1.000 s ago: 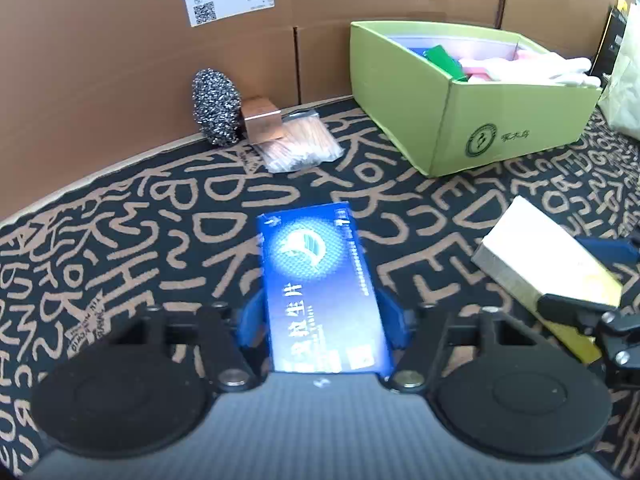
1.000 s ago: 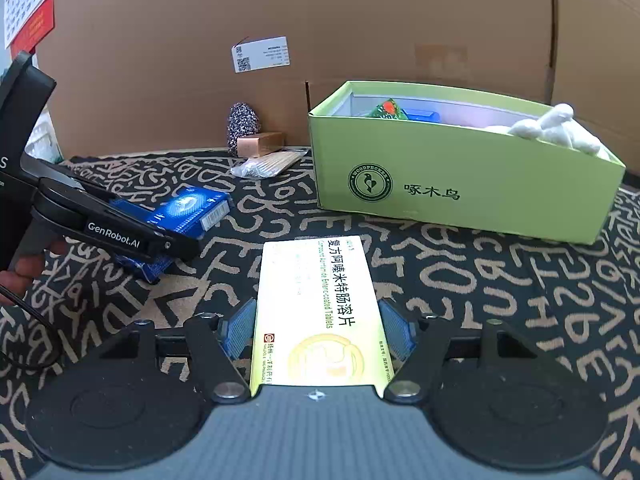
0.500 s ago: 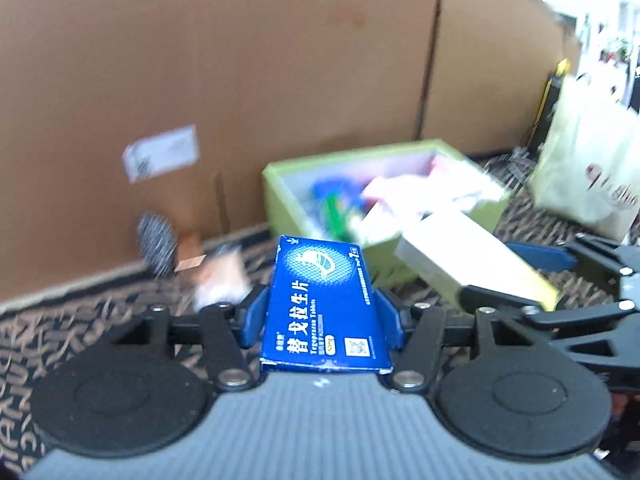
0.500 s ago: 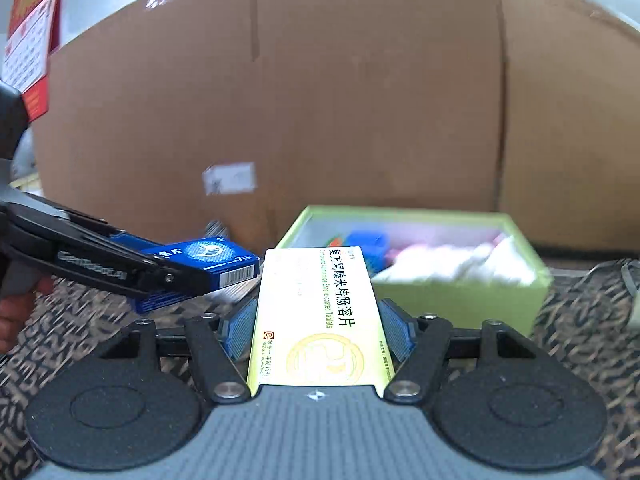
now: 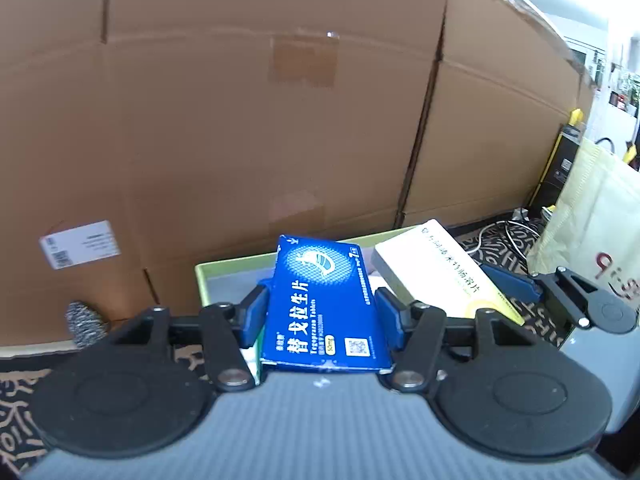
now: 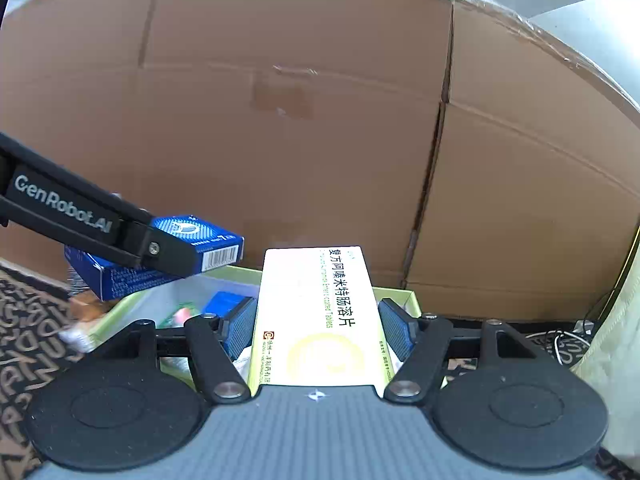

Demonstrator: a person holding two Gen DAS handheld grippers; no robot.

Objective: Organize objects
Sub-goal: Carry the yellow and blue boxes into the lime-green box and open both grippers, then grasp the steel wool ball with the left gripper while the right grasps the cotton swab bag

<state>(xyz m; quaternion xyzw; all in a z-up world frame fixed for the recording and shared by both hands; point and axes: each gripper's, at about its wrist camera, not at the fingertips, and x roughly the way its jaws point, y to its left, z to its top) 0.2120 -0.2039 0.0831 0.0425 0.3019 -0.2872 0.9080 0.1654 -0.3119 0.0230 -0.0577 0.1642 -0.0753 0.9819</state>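
Two grippers, two pill boxes, one green bin: we carry both loads in at once.

Our left gripper [image 5: 320,316] is clamped on the blue box [image 5: 324,308], our right gripper [image 6: 316,326] on the yellow box [image 6: 316,316]; each set of pads presses its box's long sides, jaws about half spread. Both boxes hang above the near part of the green bin [image 5: 232,268], in front of the cardboard wall [image 5: 240,120]. To place them well, we judge, we should lower each box flat over a bare patch, keep the two grippers apart, and release only once a box rests on something. Count: two grippers, two held boxes, one bin with several items we cannot number, one steel scourer [image 5: 82,320] on the patterned cloth [image 6: 28,332].
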